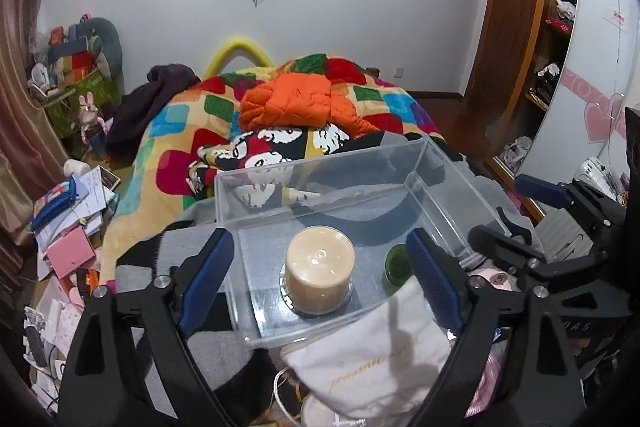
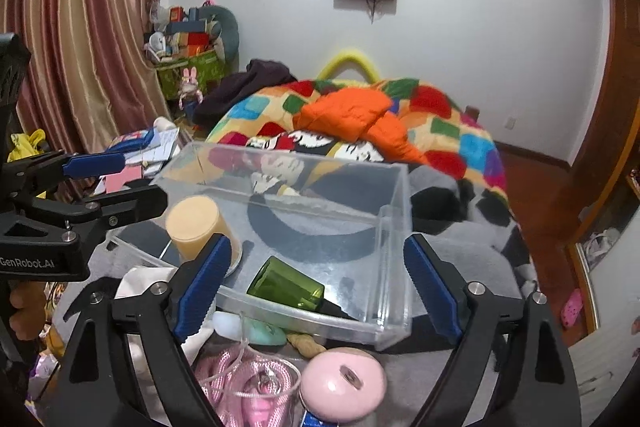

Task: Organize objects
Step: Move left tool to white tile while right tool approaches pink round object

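Both jaws stand wide, nothing between the pads: left hand-held gripper (image 1: 320, 279), right hand-held gripper (image 2: 320, 287). Clear plastic bin (image 2: 394, 211) sits on the bed's grey cover. Inside: cream-filled clear canister (image 1: 320, 269) upright, green translucent cup (image 2: 286, 285) lying on its side. Next pick is probably the pink round case (image 2: 342, 385) just outside the bin; approach squarely, clear the pink cord (image 2: 232, 383).

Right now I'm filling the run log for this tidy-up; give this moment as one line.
left gripper: open, empty | right gripper: open, empty | clear bin: holds cream jar, green cup | pink disc: outside
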The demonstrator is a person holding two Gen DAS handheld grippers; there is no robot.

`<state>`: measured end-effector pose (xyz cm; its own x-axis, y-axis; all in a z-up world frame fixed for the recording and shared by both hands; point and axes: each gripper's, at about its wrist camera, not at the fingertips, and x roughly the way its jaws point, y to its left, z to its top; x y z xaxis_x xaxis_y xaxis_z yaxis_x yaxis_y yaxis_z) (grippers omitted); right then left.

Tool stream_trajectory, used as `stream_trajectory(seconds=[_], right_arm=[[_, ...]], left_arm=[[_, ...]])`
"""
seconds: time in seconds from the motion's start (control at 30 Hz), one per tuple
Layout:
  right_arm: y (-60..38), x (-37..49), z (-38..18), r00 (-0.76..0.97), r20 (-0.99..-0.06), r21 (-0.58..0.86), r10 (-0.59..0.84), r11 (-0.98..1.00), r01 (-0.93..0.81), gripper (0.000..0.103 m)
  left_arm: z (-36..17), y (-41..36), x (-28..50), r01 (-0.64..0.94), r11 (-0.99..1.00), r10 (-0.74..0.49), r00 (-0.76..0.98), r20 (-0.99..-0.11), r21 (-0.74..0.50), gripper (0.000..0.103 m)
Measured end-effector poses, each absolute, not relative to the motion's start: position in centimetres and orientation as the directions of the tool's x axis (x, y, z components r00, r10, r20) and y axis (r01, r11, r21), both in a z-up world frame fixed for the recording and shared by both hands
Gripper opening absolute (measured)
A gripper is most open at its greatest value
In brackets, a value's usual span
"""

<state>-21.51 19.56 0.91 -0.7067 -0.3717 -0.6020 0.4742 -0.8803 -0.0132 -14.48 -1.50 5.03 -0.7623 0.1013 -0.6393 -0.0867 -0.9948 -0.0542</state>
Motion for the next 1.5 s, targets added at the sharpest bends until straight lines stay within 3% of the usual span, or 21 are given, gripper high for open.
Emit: stream_trajectory(seconds=[0.57,1.5], right_arm=[[23.5,-18.6,1.6,-0.742,-0.578,-0.013,-0.340,-0.905,0.426,0.087],[26.5,-18.0,-4.6,-0.643,-0.705,0.051,-0.298,-0.926,0.374,0.087]], left_arm=[[4.5,-4.7,-9.4,-0.037,-0.998,0.064,-0.772,-0.633,-0.056,0.091],[-3.8,-7.6,-4.9,0.029,-0.995,0.054,-0.639,-0.768,-0.094,0.090]])
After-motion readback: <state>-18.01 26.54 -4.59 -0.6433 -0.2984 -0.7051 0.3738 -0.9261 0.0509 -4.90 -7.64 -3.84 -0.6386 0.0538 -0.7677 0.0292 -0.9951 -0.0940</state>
